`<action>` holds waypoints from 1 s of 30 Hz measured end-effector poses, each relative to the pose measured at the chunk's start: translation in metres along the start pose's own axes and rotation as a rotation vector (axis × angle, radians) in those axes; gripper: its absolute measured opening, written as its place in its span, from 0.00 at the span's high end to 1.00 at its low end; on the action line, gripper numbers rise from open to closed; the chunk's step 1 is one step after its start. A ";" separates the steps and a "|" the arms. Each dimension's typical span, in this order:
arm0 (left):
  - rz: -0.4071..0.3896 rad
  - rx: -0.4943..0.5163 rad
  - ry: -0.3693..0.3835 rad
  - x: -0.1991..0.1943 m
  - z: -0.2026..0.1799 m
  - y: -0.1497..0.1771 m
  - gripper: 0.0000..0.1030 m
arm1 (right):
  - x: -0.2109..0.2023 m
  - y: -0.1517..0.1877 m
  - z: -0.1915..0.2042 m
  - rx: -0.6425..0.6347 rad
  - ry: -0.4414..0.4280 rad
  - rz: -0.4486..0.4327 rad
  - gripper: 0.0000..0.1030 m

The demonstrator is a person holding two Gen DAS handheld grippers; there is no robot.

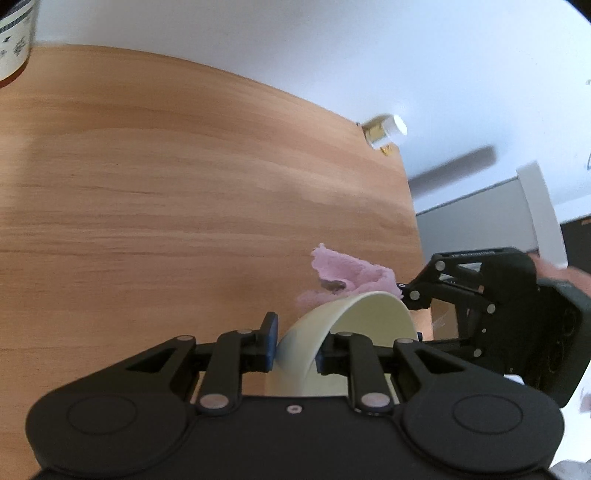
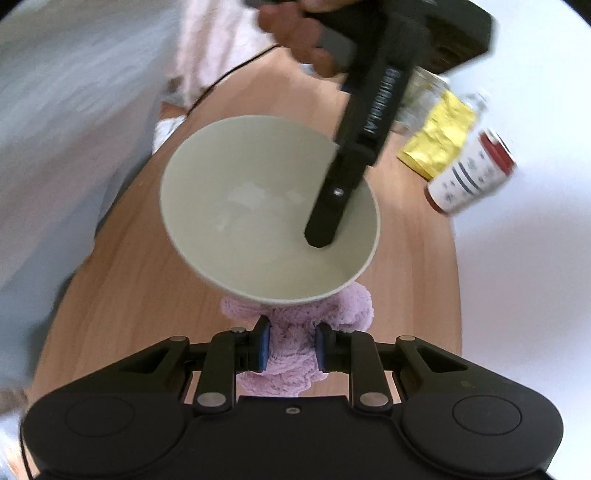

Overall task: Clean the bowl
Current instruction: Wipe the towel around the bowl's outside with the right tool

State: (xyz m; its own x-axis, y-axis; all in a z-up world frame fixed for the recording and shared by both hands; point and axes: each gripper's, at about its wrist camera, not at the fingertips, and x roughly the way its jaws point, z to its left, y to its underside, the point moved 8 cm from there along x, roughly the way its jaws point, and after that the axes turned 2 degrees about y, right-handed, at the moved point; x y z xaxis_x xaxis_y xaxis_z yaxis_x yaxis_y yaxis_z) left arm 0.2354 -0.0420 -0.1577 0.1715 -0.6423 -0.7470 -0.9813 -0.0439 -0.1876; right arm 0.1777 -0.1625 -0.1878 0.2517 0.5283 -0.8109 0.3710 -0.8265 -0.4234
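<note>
Left claw is clamped on the bowl: one finger outside the wall, one inside, pinching the rim. In the right wrist view the inner finger runs down the cream inside wall. Bowl looks lifted off the table and tipped, though contact underneath can't be confirmed.

Bowl mouth points toward the right claw and somewhat up; it's round, so no long axis, only the rim-to-base axis, which slants from the right claw away toward the left hand. Faint pale smears show near the bottom of the inside.

Right claw is closed on the pink cloth, a bunched wad between the blue pads. Cloth sits just under the bowl's near rim, touching or almost touching the outer wall; I can't tell which. From the left wrist view the cloth pokes up beyond the far rim.

Key relation: bowl opening lies straight ahead of and slightly above the right claw, so my guess is the cloth has to come up over the near rim and into the hollow. Risk: hitting the left claw's inner finger.

Far right on the table: yellow packet, glass jar, red-capped canister, all well clear
</note>
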 end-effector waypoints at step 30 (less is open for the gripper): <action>-0.151 -0.206 0.036 -0.002 0.019 -0.024 0.82 | -0.015 0.011 -0.004 0.386 0.125 0.003 0.74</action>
State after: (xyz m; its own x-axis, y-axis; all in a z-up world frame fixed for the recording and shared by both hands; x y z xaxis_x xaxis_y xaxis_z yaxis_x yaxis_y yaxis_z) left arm 0.2602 -0.0257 -0.1639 0.3176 -0.6432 -0.6968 -0.9426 -0.2938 -0.1584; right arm 0.1810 -0.1786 -0.1785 0.3679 0.5260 -0.7668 0.0134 -0.8275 -0.5613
